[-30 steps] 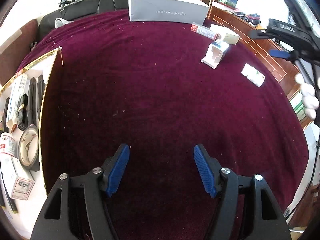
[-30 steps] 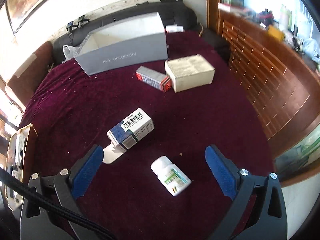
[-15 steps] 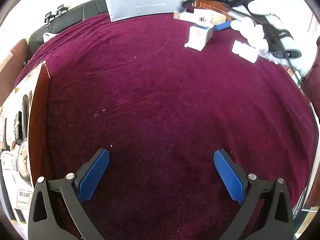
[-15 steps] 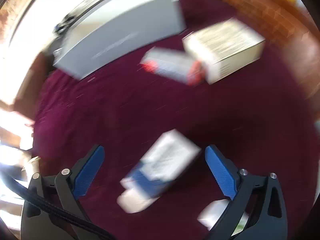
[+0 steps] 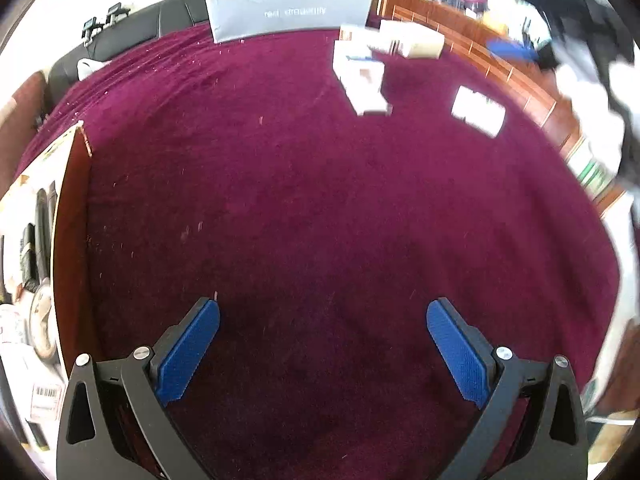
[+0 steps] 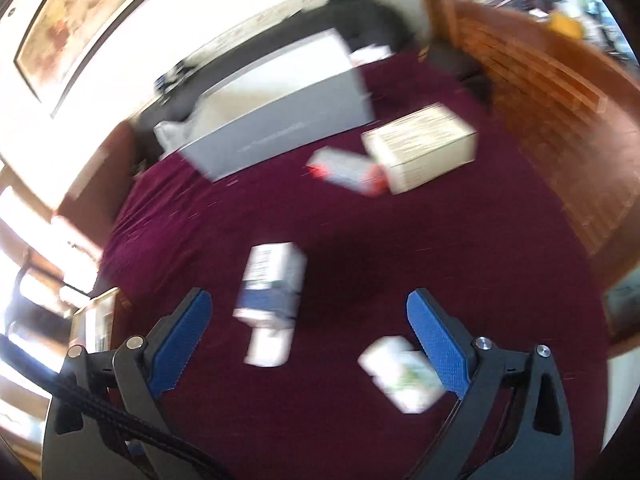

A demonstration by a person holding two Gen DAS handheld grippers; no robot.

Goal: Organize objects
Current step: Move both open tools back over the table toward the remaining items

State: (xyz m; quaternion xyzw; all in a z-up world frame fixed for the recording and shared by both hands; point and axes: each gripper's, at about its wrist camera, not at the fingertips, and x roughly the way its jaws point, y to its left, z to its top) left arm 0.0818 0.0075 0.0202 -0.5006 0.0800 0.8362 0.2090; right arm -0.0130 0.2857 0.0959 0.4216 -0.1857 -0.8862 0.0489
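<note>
My left gripper (image 5: 323, 334) is open and empty over the bare maroon cloth (image 5: 320, 200). My right gripper (image 6: 308, 324) is open and empty, above a blue and white carton (image 6: 272, 284) that lies between its fingers with its flap open. A white pill bottle (image 6: 402, 376) lies by the right finger. The right wrist view is blurred. Further back lie a red-ended box (image 6: 348, 172) and a cream box (image 6: 420, 146). The carton (image 5: 362, 80) and the bottle (image 5: 478, 110) also show far right in the left wrist view.
A long grey box (image 5: 290, 12) stands at the far edge, also in the right wrist view (image 6: 280, 116). A gold-rimmed wooden tray (image 5: 70, 240) with several items sits at the left. A wooden cabinet (image 6: 560, 120) runs along the right. A black sofa (image 5: 132, 32) lies behind.
My left gripper opened wide from a narrower gap. My right gripper swung over the carton and bottle, then pulled back and tilted up, so more of the wall shows; the view stays blurred.
</note>
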